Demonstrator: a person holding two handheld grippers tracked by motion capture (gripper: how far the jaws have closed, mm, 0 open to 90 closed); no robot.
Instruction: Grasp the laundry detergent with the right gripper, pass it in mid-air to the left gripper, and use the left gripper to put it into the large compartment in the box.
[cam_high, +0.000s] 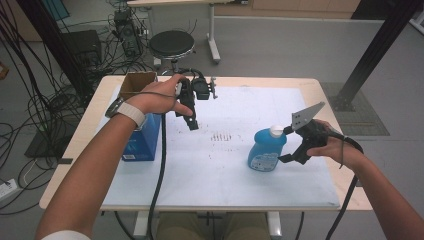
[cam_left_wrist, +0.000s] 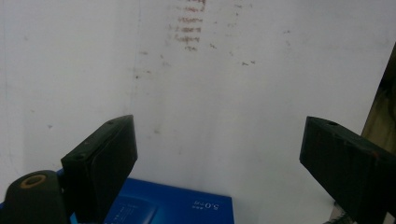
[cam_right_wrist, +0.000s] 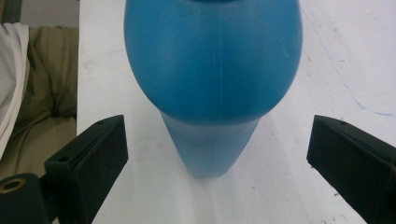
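A blue bottle (cam_high: 266, 150) with a white cap stands upright on the white mat (cam_high: 220, 170), right of centre. My right gripper (cam_high: 286, 145) is at its right side, jaws spread wide, one by the cap and one low on the body. In the right gripper view the bottle (cam_right_wrist: 212, 60) sits just beyond the right gripper (cam_right_wrist: 218, 126), and neither pad touches it. My left gripper (cam_high: 192, 124) hangs at the back left, pointing down, open and empty. In the left gripper view the left gripper (cam_left_wrist: 219, 130) looks onto bare mat, with a blue box (cam_left_wrist: 173, 205) at the bottom edge.
The blue box (cam_high: 142, 142) lies at the mat's left edge, under my left forearm. An open cardboard box (cam_high: 137, 82) stands behind it at the back left corner. A black stool (cam_high: 171, 44) and cables are on the floor beyond the table.
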